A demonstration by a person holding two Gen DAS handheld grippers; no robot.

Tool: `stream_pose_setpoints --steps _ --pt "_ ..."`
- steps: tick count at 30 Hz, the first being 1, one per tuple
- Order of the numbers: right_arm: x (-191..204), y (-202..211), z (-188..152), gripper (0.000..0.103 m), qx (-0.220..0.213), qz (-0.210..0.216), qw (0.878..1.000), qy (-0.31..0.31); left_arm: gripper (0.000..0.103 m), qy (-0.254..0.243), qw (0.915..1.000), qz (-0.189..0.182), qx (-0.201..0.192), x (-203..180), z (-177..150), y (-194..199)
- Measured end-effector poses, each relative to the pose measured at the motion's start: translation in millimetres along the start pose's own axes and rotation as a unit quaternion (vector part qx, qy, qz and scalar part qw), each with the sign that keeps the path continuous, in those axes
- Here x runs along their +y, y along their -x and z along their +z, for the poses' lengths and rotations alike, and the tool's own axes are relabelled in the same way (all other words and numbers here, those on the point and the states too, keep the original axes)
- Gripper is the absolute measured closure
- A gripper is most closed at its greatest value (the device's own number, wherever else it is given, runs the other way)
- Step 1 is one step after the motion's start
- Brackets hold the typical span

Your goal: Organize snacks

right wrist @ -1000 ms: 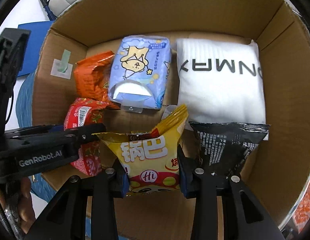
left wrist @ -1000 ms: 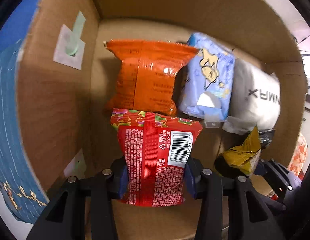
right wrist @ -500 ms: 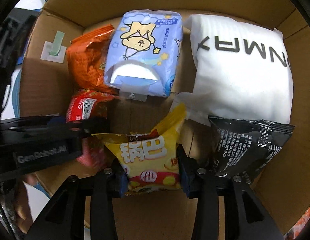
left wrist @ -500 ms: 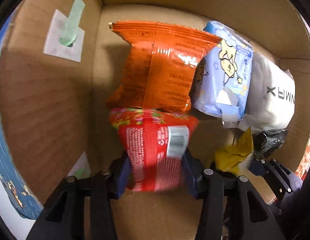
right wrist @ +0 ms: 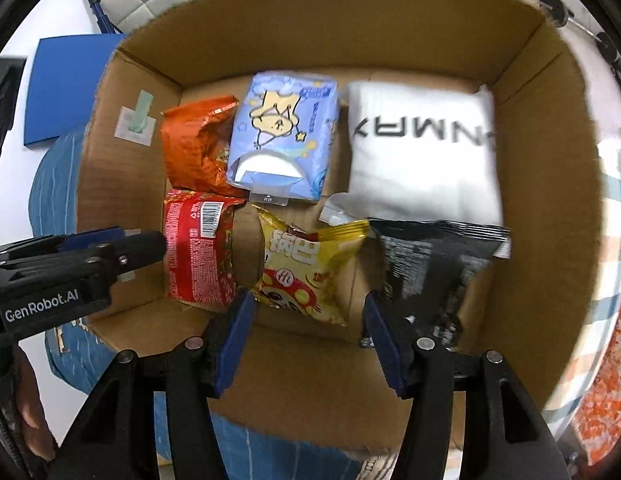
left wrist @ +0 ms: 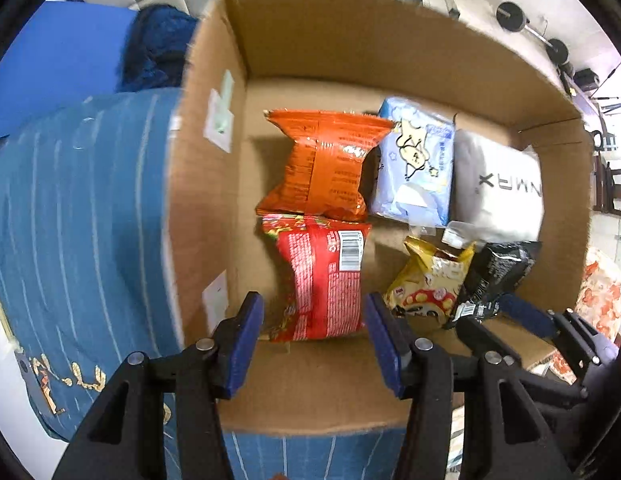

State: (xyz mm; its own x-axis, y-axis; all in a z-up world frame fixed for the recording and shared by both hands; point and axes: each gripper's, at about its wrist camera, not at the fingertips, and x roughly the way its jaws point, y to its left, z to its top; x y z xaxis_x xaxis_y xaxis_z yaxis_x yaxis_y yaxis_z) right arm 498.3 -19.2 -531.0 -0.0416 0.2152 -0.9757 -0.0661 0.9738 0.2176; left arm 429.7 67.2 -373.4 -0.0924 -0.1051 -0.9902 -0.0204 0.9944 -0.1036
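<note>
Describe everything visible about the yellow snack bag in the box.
The yellow snack bag is a glossy crinkled plastic pouch with large white characters, a red mushroom-like picture and round golden snacks printed on it. It lies face up and tilted on the floor of the cardboard box, in the front row between the red packet and the black packet. The right gripper hangs over its near end, jaws opening, pads clear of it.

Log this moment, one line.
left tongs: opening, clear of red pack | right tongs: opening, clear of yellow pack | both packs in box
</note>
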Motion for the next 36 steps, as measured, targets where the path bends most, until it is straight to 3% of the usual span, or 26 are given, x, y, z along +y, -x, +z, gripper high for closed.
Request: stream_pose_setpoints --steps 3,5,7,9,11,12,13,21,28,36 --pt "4.1 11.3 -7.1 0.042 -0.011 -0.005 1.000 0.000 0.049 -0.003 0.9995 0.015 -0.029 -2.5 -20.1 16.5" --pt "7.4 23.4 -11.5 0.034 -0.019 -0.009 1.000 -0.001 0.046 -0.003 0.9986 0.021 -0.049 -0.9 -31.8 24.4" --pt "7.4 29.9 -26.5 0.016 -0.030 -0.010 1.000 0.003 0.046 -0.001 0.9976 0.022 -0.065 3.8 -48.7 32.4" --pt "-5.9 44.5 -36.5 0.013 -0.040 -0.015 0.999 0.004 0.034 0.000 0.9963 0.027 -0.082 3.0 -58.6 42.2" --pt "-11.3 61.8 -43.1 0.008 -0.050 -0.022 0.998 0.002 0.014 -0.002 0.9942 0.040 -0.100 6.3 -70.1 47.1" --pt "-11.2 64.4 -46.4 0.000 -0.056 -0.025 0.998 0.000 0.010 -0.002 0.9933 0.046 -0.106 4.6 -71.6 49.3" --pt "-11.5 66.4 -49.4 0.000 -0.062 -0.027 0.998 -0.003 0.007 -0.003 0.9922 0.054 -0.112 3.8 -75.6 51.0" --pt "-20.4 116.9 -85.9 0.000 -0.106 -0.032 0.994 -0.022 0.006 0.006 0.9852 0.046 -0.165 3.8 -109.9 99.1" --pt "-19.9 178.8 -138.1 0.000 -0.155 -0.029 0.987 -0.032 0.006 0.006 0.9723 0.045 -0.230 -7.7 -175.6 154.5" --pt "-10.1 256.1 -216.7 0.000 -0.210 -0.018 0.977 -0.025 0.006 -0.004 0.9606 0.051 -0.273 -19.9 -247.6 206.0"
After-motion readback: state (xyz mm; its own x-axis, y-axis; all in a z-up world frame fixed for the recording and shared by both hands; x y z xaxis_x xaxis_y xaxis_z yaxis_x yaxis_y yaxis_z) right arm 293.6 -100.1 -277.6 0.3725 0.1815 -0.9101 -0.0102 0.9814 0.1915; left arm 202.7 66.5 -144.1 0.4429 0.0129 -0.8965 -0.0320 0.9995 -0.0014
